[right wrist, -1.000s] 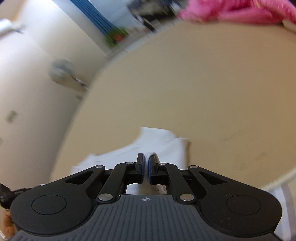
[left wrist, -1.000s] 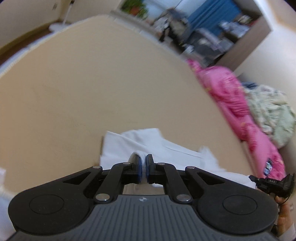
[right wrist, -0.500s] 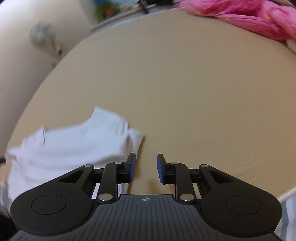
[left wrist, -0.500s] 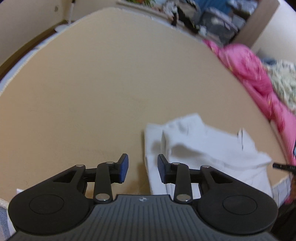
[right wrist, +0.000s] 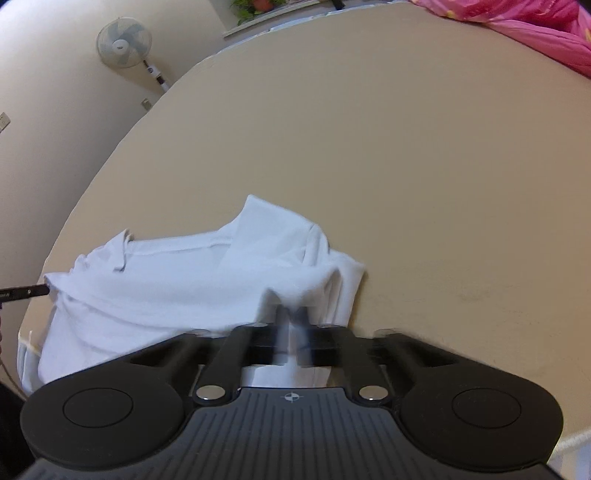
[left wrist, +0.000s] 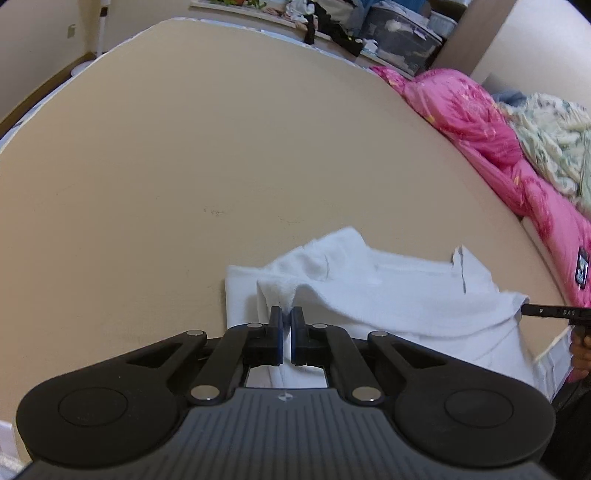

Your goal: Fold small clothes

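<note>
A small white garment [left wrist: 388,291] lies partly folded near the front edge of the tan table [left wrist: 184,147]. My left gripper [left wrist: 286,326] is shut on the garment's near left fold, which rises between the blue pads. In the right wrist view the same white garment [right wrist: 184,280] fills the lower left. My right gripper [right wrist: 293,325] is blurred but its fingers are together on the garment's right-hand fold. The right gripper's tip [left wrist: 554,313] shows at the garment's right corner in the left wrist view, and the left gripper's tip [right wrist: 22,293] at its left corner in the right wrist view.
A pink quilt [left wrist: 480,122] and a floral blanket [left wrist: 554,147] lie along the table's right side. Cluttered shelves and bins [left wrist: 388,26] stand beyond the far edge. A standing fan [right wrist: 123,38] is by the wall on the left. The tan surface [right wrist: 406,147] stretches far ahead.
A second ago both grippers held the cloth, half a second ago both were open beside it. Now both have moved back over the garment and shut on its near folds.
</note>
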`<state>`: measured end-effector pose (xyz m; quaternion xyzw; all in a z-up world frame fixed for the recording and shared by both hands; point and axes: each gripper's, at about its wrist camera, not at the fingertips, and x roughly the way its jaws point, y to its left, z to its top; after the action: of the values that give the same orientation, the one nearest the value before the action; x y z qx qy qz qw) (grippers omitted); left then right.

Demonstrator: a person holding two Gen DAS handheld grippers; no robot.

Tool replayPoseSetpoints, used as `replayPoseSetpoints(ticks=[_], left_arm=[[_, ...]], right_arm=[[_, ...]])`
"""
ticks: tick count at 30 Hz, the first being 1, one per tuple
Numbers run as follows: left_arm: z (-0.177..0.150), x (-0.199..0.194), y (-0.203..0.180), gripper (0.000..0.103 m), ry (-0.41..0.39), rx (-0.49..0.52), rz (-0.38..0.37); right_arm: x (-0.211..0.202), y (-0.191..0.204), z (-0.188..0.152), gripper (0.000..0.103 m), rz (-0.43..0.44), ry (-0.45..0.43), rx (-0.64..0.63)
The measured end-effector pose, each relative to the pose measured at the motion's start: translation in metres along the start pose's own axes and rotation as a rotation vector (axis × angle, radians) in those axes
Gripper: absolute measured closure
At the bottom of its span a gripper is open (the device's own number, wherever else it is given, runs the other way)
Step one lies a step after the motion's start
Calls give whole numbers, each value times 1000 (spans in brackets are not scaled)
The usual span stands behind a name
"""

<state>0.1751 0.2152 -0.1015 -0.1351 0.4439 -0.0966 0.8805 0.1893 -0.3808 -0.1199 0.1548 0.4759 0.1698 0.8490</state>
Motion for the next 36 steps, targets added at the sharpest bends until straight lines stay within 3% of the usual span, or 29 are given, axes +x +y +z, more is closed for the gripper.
replayPoseSetpoints(ticks=[2, 4, 6, 9, 11, 13, 16, 19, 23, 27, 29, 36], left_arm=[[10, -1, 10, 100, -50, -84, -22], [18, -6, 23, 100, -113, -200, -33], [21, -9, 38, 99, -159, -307, -48], [22, -11, 49, 94, -158, -353, -91], [22, -9, 45, 65, -112, -295, -101], [19, -7, 39, 54, -49, -184, -71], [14, -10, 36, 54, -21, -60, 36], [11, -13, 39, 53, 7, -9, 29], [9, -13, 41, 51, 28, 33, -9], [3, 9, 17, 48, 87, 195, 55], [3, 21, 3, 48, 93, 247, 81], [23, 43, -6, 48, 34, 228, 56]], right_arm=[[-3, -6, 10, 100, 38, -71, 85], [-11, -17, 19, 100, 99, -198, 226], [-18, -32, 23, 97, 86, -307, 381], [-20, -49, 24, 89, 65, -342, 494], [-20, -43, 26, 87, 13, -319, 429], [-21, -36, 27, 81, 16, -274, 339], [-23, -22, 23, 70, -2, -214, 173], [-30, -19, 16, 64, -16, -165, 77], [-36, -22, 10, 63, -40, -128, 29], [-27, -13, 7, 63, -43, -67, -42], [-18, -1, 8, 63, -84, -55, -119], [17, 17, 26, 63, -154, -64, -173]])
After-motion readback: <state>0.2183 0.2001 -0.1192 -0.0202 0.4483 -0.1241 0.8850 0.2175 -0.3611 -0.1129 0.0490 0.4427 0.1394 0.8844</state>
